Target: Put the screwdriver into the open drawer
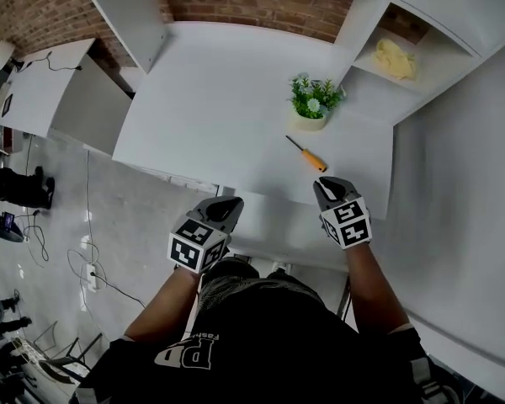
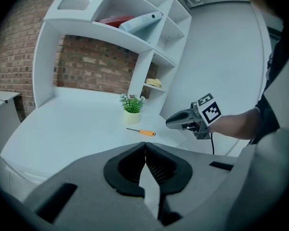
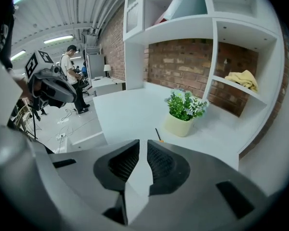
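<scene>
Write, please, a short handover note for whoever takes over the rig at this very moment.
The left hand-held gripper: jaws together, empty, near the desk's front edge.
The right hand-held gripper: jaws all but together, empty, just short of the screwdriver.
The screwdriver lies on the desk in front of the plant, orange handle toward the right hand-held gripper.
The drawer is not clearly seen in these views.
Done: nothing yet.
Left: grasp the screwdriver and put it into the drawer.
</scene>
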Available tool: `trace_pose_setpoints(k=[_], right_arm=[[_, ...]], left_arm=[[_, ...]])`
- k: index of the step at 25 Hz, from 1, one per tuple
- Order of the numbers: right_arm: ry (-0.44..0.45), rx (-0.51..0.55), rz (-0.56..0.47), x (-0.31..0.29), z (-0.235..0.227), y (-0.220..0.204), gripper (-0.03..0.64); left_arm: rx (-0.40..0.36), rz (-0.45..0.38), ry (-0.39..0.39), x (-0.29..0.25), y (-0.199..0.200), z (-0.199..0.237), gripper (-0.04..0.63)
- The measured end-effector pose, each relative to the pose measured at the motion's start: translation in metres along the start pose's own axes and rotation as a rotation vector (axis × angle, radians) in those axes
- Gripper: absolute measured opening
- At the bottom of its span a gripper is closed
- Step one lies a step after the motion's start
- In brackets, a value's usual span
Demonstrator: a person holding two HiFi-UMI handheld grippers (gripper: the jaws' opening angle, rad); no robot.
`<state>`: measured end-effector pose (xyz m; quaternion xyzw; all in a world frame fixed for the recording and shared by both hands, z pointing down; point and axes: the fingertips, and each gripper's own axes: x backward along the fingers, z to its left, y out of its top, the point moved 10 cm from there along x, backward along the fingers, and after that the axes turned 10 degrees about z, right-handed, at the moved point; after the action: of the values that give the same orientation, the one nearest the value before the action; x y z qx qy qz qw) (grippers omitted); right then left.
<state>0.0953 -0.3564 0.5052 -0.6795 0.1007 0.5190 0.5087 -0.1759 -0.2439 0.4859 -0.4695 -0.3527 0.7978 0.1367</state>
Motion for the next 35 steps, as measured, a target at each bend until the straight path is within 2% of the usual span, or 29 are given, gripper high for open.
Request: trace_pose_setpoints(k=[2, 10, 22, 35], right_arm=[[-0.012, 0.025, 0.034, -0.015, -0.002, 0.008, 0.056], [-0.053, 0.089, 0.149, -0.064, -0.017, 0.027, 0.058], [-0.088, 0.295, 0.387, -0.135, -0.04, 0.034, 0.058], [-0.035, 0.314, 0.552, -0.171, -0.056, 0.035, 0.084]], left_arm=[[0.008, 0.009, -0.002, 0.0, -0.002, 0.012, 0.018], [0.043, 0.036, -0.004, 0.002, -0.008, 0.046, 0.018], [0.085, 0.069, -0.001, 0.0, -0.017, 0.08, 0.018], [0.117, 0.062, 0.0, -0.004, -0.022, 0.091, 0.018]])
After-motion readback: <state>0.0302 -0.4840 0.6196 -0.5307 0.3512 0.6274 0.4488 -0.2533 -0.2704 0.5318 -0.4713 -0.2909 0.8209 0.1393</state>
